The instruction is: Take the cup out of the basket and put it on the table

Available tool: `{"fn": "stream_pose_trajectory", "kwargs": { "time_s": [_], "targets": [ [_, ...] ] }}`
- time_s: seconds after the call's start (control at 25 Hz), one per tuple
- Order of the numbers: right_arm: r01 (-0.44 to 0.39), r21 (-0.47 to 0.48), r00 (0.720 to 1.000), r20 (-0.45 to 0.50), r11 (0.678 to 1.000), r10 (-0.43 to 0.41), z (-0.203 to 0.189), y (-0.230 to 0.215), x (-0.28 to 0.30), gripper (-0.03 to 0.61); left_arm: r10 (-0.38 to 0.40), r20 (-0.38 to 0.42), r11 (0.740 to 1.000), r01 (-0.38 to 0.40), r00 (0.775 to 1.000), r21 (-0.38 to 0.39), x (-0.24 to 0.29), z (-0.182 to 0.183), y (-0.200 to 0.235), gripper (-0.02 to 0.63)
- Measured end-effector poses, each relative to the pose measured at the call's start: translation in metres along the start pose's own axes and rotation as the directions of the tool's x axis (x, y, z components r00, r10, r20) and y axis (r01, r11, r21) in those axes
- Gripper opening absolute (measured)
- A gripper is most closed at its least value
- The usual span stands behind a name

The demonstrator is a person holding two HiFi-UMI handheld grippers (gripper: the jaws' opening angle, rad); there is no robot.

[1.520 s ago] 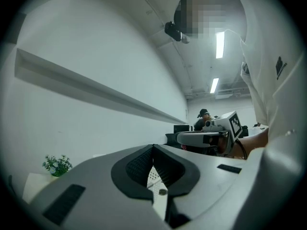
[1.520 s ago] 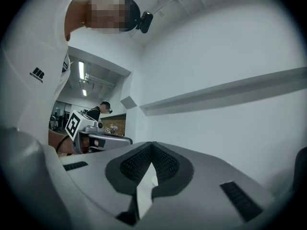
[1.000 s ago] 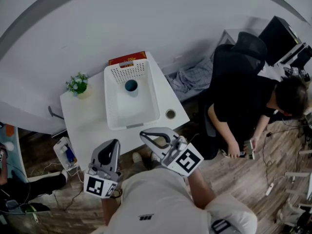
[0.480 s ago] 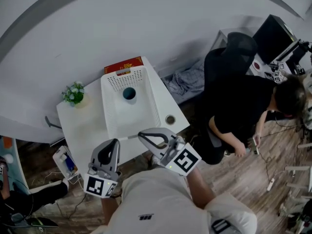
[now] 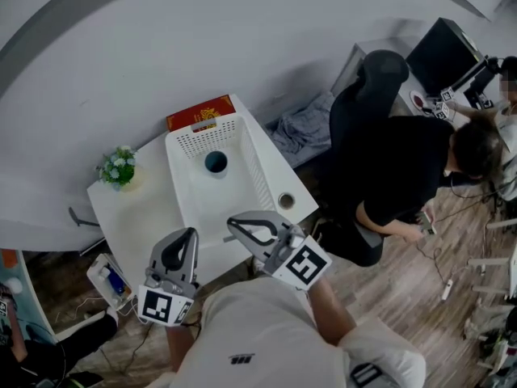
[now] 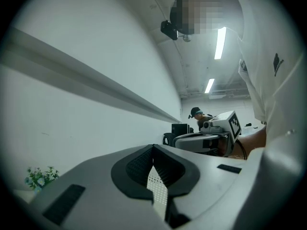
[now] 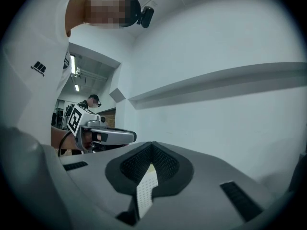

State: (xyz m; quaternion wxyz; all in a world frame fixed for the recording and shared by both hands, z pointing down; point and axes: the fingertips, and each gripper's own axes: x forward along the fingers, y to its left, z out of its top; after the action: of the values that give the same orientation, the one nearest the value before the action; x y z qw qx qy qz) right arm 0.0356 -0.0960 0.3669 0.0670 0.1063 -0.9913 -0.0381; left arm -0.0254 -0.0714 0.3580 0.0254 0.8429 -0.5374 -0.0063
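Far left on the white counter (image 5: pixel 133 208), a small potted plant (image 5: pixel 117 166) stands near the back left corner. Between the plant and the basket lies a bare strip of counter, the widest open surface in view.

The left gripper (image 5: pixel 191 234) is held above the counter's near edge, in front of that strip. Its jaws are together and nothing is between the pads. Its tip points toward the basket's near left corner without touching it.

The white basket (image 5: pixel 202 132) takes up the middle of the counter, running from the back edge almost to the near edge. The cup (image 5: pixel 216 162), dark blue-green, stands upright inside it toward the far, perforated end, apart from the walls. The rest of the basket floor is bare. A red box (image 5: pixel 198 112) lies just behind the basket at the counter's back edge.

The right gripper (image 5: pixel 232 223) hangs over the basket's near end. Its jaws are closed together, empty, and well apart from the cup.

Right of the basket only a narrow margin of counter remains, with a small round object (image 5: pixel 286 200) close to the right edge.

Further right, off the counter, a seated person in dark clothing (image 5: pixel 404 176) occupies the floor space beside a dark chair (image 5: pixel 367 87).
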Motion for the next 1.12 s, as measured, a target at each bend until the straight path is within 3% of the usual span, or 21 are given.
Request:
{"fn": "stream_pose_trajectory", "kwargs": {
  "time_s": [0.76,1.12],
  "targets": [
    [0.122,-0.012,0.983,-0.138,0.992,-0.122,-0.015,-0.022,0.065,0.012,-0.1,-0.008,0.993,0.099,0.995,-0.057,0.007,-0.02,0.068,0.009],
    [0.124,0.004,0.978,-0.171,0.992,-0.122,-0.032,-0.048,0.072,0.012,-0.082,-0.031,0.994,0.08,0.996,-0.07,0.024,-0.028,0.078,0.009]
  ]
}}
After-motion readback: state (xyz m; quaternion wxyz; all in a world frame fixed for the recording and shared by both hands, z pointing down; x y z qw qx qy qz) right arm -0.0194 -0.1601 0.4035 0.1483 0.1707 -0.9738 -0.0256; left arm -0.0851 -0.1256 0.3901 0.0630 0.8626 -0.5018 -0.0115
